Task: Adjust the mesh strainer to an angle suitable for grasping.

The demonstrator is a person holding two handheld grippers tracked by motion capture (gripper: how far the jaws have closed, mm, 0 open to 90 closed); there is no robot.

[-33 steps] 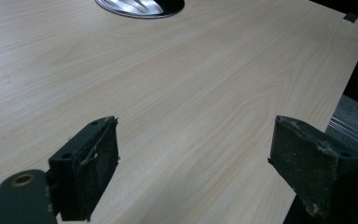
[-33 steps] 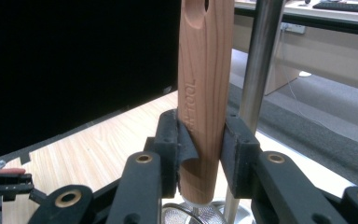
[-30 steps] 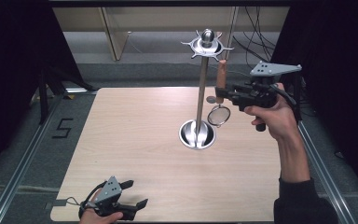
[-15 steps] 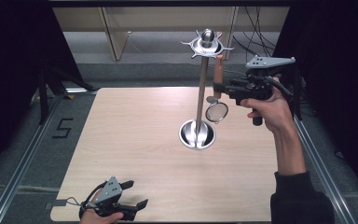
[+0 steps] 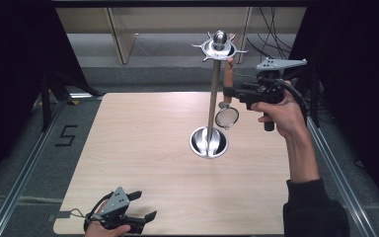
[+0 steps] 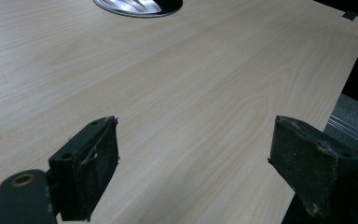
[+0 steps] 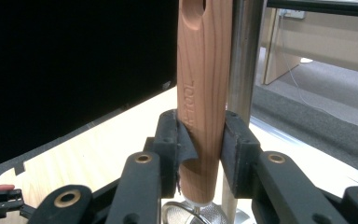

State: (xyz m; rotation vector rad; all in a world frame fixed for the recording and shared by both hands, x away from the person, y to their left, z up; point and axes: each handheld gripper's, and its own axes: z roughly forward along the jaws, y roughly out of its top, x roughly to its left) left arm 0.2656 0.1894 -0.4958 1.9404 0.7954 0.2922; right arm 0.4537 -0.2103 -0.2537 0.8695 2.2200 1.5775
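Note:
A metal utensil stand rises from a round steel base on the table, with a hooked ring at its top. My right gripper is shut on the wooden handle of a small mesh strainer, held upright just right of the pole with the mesh hanging below the jaws. The handle's top, with its hanging hole, sits just under the hooked ring. My left gripper rests open at the table's near left edge; nothing lies between its pads.
The light wood table spreads between both hands. Its right edge is near the left gripper's far jaw. Dark curtains flank the table, and cables and wooden furniture stand behind it.
My right gripper has lifted the strainer a little higher along the pole, bringing the handle's top closer to the ring. The left gripper has stayed put.

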